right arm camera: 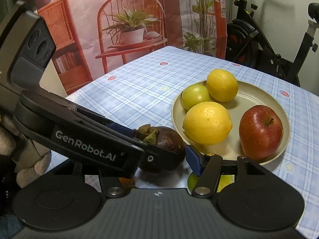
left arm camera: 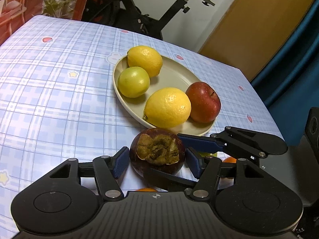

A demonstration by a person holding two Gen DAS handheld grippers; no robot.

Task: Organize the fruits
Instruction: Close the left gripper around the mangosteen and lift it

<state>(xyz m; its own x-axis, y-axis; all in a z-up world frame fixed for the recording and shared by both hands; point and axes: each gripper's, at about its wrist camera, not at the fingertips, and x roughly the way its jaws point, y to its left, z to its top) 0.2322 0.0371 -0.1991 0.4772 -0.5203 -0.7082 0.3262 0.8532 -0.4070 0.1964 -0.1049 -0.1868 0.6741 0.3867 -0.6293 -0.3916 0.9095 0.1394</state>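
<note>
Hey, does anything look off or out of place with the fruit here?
One thing: the mangosteen sits off the plate, on the tablecloth beside its near rim, with both grippers' jaws crowded around it. The lemons, green fruit and apple are on the plate, undamaged.

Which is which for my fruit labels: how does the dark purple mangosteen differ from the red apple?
The mangosteen is dark purple-brown with a dried leafy cap; the apple is red, smooth, with a thin stem. The mangosteen sits off the plate, just at its near rim, between the left claw pads; the apple rests on the plate beside a lemon, untouched. Both are roundish with stem ends up.
</note>
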